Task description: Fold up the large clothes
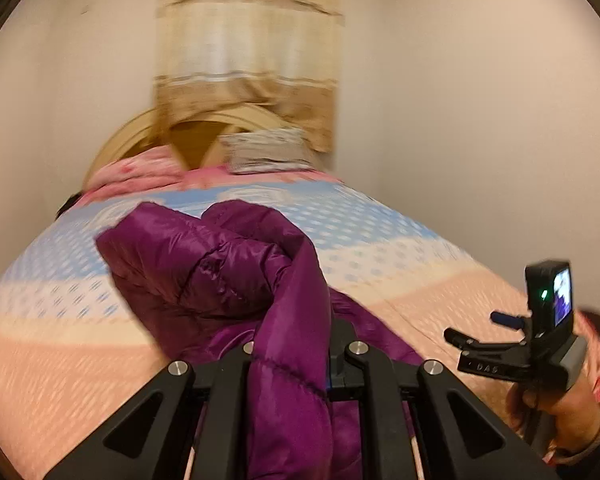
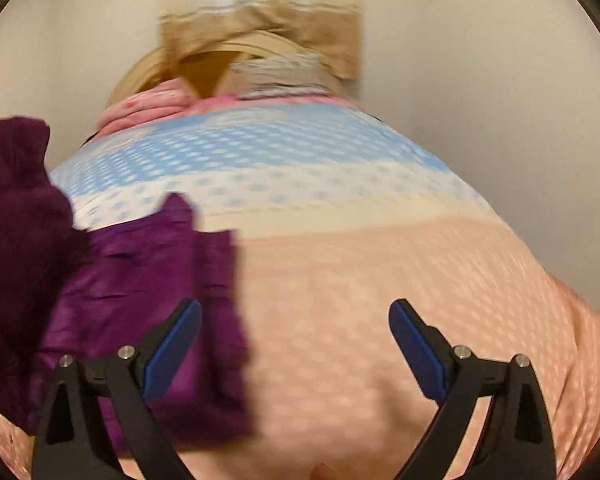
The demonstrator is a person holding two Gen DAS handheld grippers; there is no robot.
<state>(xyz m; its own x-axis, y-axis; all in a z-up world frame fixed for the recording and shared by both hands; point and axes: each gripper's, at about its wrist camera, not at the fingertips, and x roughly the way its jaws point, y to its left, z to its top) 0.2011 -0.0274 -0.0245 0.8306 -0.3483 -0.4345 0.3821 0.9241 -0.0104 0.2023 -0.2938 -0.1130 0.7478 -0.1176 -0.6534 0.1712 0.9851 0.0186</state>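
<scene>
While my left tongs (image 1: 292, 344) clamp a fold of the purple jacket (image 1: 204, 264) above the bed (image 1: 400, 264), I see the jacket trailing onto it. My right tongs (image 2: 296, 320) gape wide, empty, just beside the jacket.

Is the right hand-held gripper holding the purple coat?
No, the right hand-held gripper stands wide open with nothing between its blue pads, and the purple coat lies off to its left.

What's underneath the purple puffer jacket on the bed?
The purple puffer jacket lies on the bedspread, blue dotted farther back and peach nearer. Whatever lies directly beneath its bulk is covered; the left gripper clamps one fold.
</scene>
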